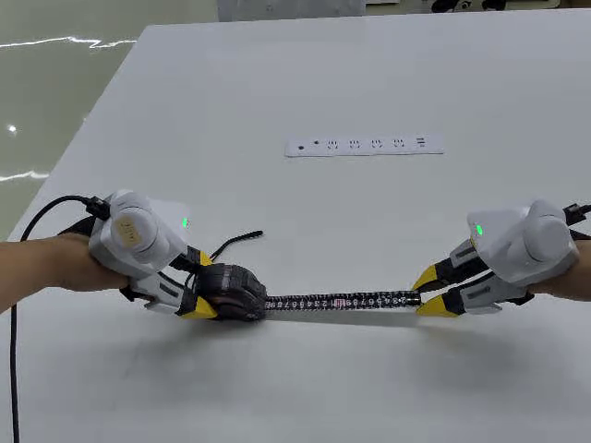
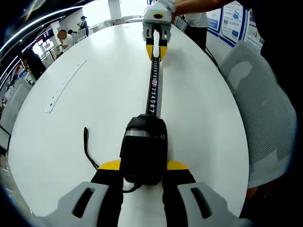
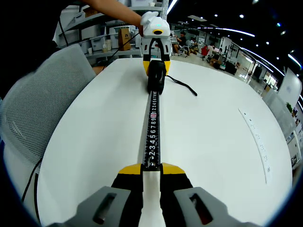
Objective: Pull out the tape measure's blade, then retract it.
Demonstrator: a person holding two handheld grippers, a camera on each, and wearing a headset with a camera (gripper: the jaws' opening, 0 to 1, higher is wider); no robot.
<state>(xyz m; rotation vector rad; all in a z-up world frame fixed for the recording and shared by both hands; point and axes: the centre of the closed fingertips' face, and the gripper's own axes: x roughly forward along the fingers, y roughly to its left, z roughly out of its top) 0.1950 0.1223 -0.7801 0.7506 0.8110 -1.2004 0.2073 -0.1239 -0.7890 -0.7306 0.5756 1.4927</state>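
Observation:
A black tape measure case [image 1: 233, 292] lies on the white table, with my left gripper [image 1: 199, 284] shut on it; its yellow-tipped jaws clamp the case [image 2: 143, 147] from both sides. The black blade [image 1: 342, 301] with white numerals is drawn out to the right, just above the table. My right gripper [image 1: 428, 292] is shut on the blade's end hook. In the right gripper view the blade [image 3: 152, 137] runs straight from my right gripper [image 3: 151, 169] to the case [image 3: 155, 78]. A black wrist strap [image 2: 87, 144] trails from the case.
A white power strip [image 1: 364, 145] lies flat on the table [image 1: 277, 83] beyond the blade. A black cable [image 1: 28, 268] runs off the left gripper over the table's near left edge. A mesh chair [image 2: 265, 123] stands at the table's side.

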